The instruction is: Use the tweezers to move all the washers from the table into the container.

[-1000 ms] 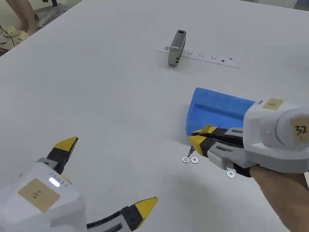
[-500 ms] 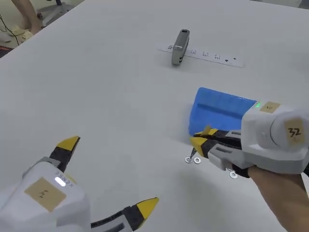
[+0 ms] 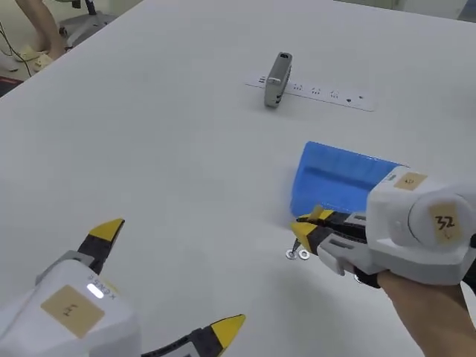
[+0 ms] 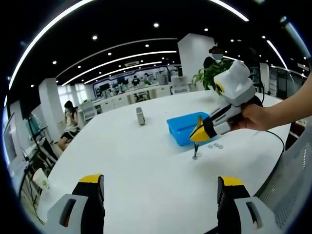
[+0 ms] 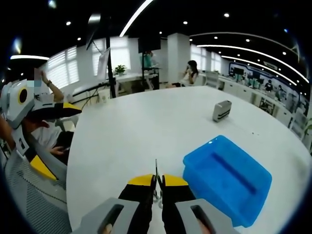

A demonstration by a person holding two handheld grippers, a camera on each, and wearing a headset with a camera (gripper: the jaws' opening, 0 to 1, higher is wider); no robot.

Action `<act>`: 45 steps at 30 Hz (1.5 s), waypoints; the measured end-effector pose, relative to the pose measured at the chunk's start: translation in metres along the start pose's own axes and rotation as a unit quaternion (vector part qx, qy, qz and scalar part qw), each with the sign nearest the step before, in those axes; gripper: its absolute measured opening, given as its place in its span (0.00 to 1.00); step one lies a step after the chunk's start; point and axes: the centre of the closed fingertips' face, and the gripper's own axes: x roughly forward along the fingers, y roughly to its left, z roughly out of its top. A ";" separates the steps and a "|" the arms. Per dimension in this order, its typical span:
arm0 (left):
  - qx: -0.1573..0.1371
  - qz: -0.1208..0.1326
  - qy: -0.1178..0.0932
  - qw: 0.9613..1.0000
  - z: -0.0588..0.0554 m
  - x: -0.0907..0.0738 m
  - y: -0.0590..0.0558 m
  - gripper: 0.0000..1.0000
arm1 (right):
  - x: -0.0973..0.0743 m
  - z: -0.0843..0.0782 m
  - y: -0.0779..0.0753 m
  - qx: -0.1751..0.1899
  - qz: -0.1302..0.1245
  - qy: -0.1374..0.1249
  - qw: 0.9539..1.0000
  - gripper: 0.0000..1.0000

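A grey box [image 3: 278,78] sits at one end of a white power strip [image 3: 331,95] (lying flat).

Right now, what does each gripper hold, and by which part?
The right gripper holds the tweezers by their upper part; the left gripper holds nothing.

Blue container [image 3: 338,178] upright; silver washers [image 3: 297,254] flat just beside; tweezers [image 4: 195,150] tip over them.
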 end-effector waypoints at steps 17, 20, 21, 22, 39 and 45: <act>-0.006 -0.002 -0.003 1.000 0.001 -0.001 0.000 0.99 | -0.010 0.010 -0.003 0.013 -0.004 0.012 1.000 0.00; -0.004 -0.012 -0.004 1.000 0.001 -0.001 -0.004 0.99 | -0.014 0.014 -0.004 0.015 -0.004 0.011 1.000 0.00; -0.002 -0.014 -0.003 1.000 0.001 -0.001 -0.005 0.99 | -0.015 0.015 -0.004 0.016 -0.004 0.010 1.000 0.00; -0.001 -0.016 -0.002 1.000 0.000 -0.001 -0.006 0.99 | -0.017 0.016 -0.004 0.016 -0.004 0.009 1.000 0.00; 0.008 -0.020 -0.003 1.000 -0.002 0.001 -0.008 0.99 | -0.035 0.032 -0.009 0.011 -0.011 0.012 1.000 0.00; 0.012 -0.022 0.002 1.000 -0.003 0.002 -0.009 0.99 | -0.042 0.042 -0.014 0.008 -0.016 0.003 1.000 0.00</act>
